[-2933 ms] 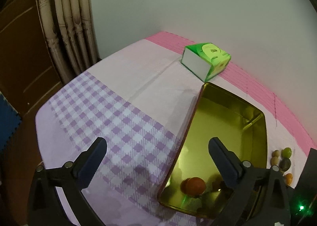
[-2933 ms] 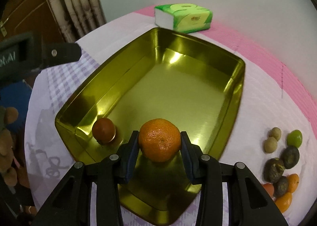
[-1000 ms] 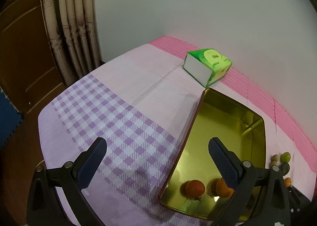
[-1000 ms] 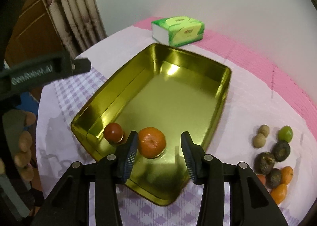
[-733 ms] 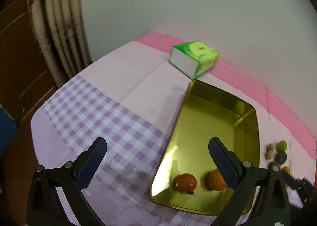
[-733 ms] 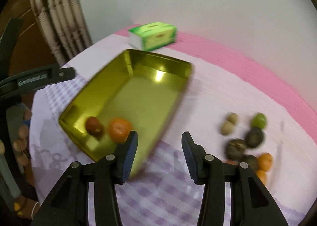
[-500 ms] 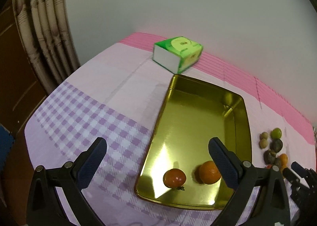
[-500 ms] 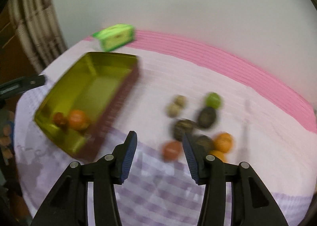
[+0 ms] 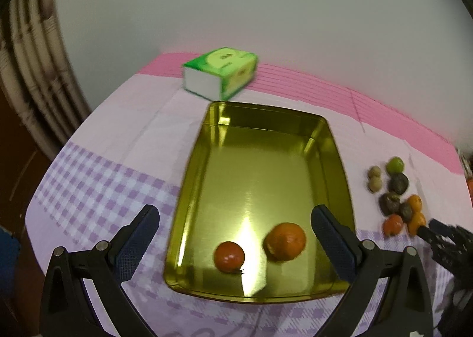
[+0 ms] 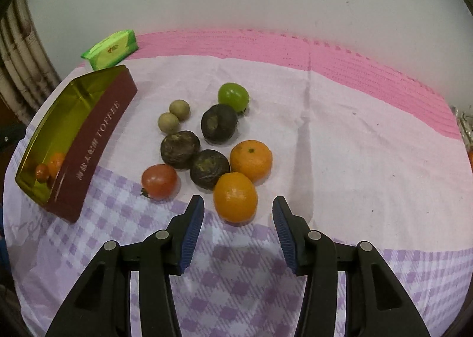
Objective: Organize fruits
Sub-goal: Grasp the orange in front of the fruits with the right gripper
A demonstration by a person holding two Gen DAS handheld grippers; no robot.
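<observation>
From my right gripper I look down on the loose fruit; its jaws stand apart with nothing between the pads. The nearest orange lies just ahead of the tips, in line with the gap and untouched. Behind it sits a second orange, with three dark fruits touching one another to its left, a tomato at the near left of the group, two small tan fruits and a green fruit at the far side.

My left gripper hangs over the near end of the tin, jaws spread wide and holding nothing. In the tin, a tomato and an orange lie side by side between the finger lines, below the tips.

The tin's maroon outer wall reads "TOFFEE", with a line of characters beside it that I cannot read. The green pack carries small print, too blurred to tell.

The cloth to the right of the fruit is bare out to the table edge. The tin lies well apart from the fruit, with a clear strip between them. The pack sits just beyond the tin's far end, near the wall.
</observation>
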